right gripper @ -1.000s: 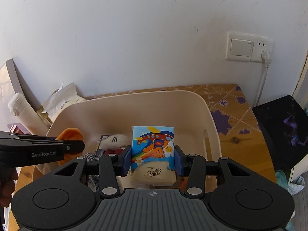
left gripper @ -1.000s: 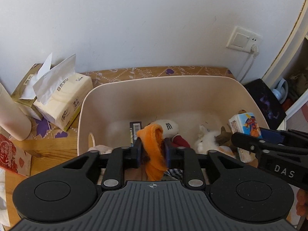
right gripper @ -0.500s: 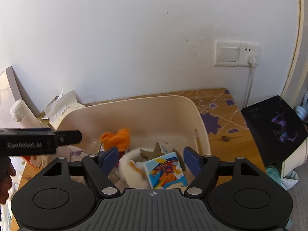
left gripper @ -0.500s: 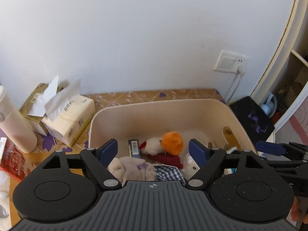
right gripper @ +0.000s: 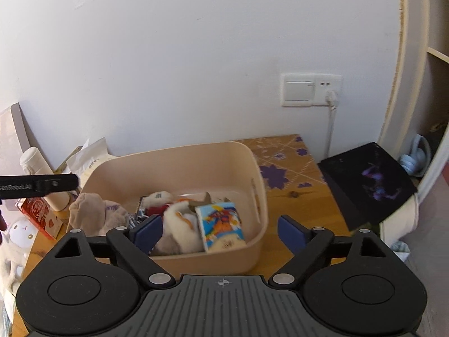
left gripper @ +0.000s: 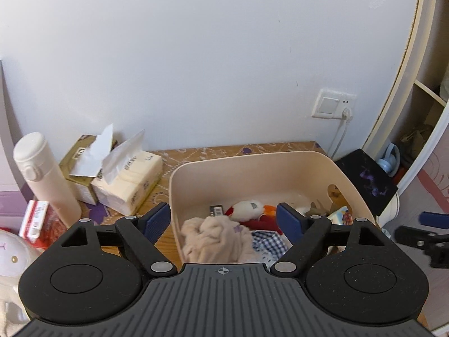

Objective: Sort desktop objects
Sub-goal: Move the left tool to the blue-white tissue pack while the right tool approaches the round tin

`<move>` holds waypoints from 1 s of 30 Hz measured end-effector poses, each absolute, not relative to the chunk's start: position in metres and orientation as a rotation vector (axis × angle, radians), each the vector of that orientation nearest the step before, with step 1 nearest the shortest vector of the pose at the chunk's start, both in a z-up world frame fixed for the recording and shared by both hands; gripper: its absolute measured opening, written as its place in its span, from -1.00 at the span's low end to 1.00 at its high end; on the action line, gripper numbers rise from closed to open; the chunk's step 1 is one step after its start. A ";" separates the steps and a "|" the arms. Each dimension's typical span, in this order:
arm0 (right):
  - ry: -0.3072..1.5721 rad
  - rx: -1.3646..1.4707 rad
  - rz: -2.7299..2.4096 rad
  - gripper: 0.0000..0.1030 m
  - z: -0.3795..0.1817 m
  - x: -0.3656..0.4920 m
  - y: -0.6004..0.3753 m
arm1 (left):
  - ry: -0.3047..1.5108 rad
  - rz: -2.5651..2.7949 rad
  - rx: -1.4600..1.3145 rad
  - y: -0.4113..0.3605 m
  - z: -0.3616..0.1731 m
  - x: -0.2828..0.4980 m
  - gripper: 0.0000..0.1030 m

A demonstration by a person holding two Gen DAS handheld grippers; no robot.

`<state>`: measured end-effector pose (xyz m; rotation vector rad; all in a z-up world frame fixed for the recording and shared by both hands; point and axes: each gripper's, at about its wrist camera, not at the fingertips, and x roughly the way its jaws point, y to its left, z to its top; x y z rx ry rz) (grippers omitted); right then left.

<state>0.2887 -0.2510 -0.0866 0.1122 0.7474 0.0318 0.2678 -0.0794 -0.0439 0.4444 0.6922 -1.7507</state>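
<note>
A beige plastic bin (left gripper: 261, 165) (right gripper: 174, 160) stands on the wooden desk. In it lie a white plush with an orange part (left gripper: 248, 207), a beige cloth (left gripper: 216, 236) (right gripper: 95, 213), a checked cloth (left gripper: 266, 243), a white fluffy toy (right gripper: 179, 224) and a cartoon tissue pack (right gripper: 221, 224) (left gripper: 341, 215). My left gripper (left gripper: 223, 220) is open and empty, above the bin's near side. My right gripper (right gripper: 217, 231) is open and empty, above the bin's near right corner. The right gripper also shows in the left wrist view (left gripper: 429, 233).
Left of the bin stand two tissue boxes (left gripper: 126, 179), a white flask (left gripper: 42, 177) and a red box (left gripper: 36, 219). A white plush (right gripper: 16, 236) sits at the desk's left front. A black pad (right gripper: 370, 185) leans at the right by a wall socket (right gripper: 311, 90).
Both grippers opened, dropped the orange-and-white plush and the tissue pack into the bin, then pulled back and up from it.
</note>
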 end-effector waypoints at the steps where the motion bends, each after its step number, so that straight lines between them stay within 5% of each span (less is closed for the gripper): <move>1: 0.744 0.113 0.025 0.82 -0.086 0.283 -0.253 | 0.689 -1.748 0.446 -0.076 -0.044 0.271 0.62; 9: 0.749 0.115 -0.008 1.00 -0.091 0.246 -0.269 | 0.671 -1.735 0.492 -0.051 -0.055 0.285 0.62; 30: 0.904 0.061 0.005 1.00 -0.149 0.201 -0.283 | 0.701 -1.658 0.748 -0.026 -0.130 0.292 0.62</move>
